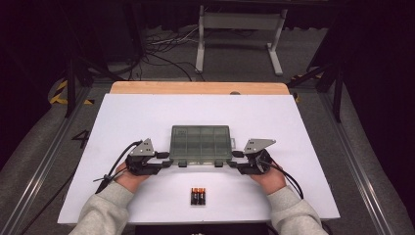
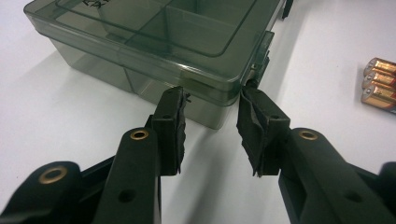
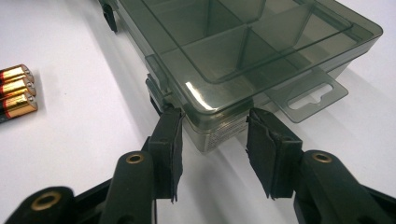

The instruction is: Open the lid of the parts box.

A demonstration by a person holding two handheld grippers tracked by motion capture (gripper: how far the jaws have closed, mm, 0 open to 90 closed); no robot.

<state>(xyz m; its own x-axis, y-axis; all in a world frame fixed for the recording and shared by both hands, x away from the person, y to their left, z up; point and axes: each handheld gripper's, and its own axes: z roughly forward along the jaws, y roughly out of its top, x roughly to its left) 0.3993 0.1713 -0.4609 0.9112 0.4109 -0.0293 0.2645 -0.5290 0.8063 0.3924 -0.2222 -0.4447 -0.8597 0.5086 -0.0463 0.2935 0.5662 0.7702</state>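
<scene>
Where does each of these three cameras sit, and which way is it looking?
High view: above the person's side, looking forward and down on the table; forearms, hands and both grippers show.
Left gripper view: rides the left gripper, facing a corner of the compartment box; its black jaws show.
Right gripper view: rides the right gripper, facing the box's other near corner.
Shared: box and batteries.
</scene>
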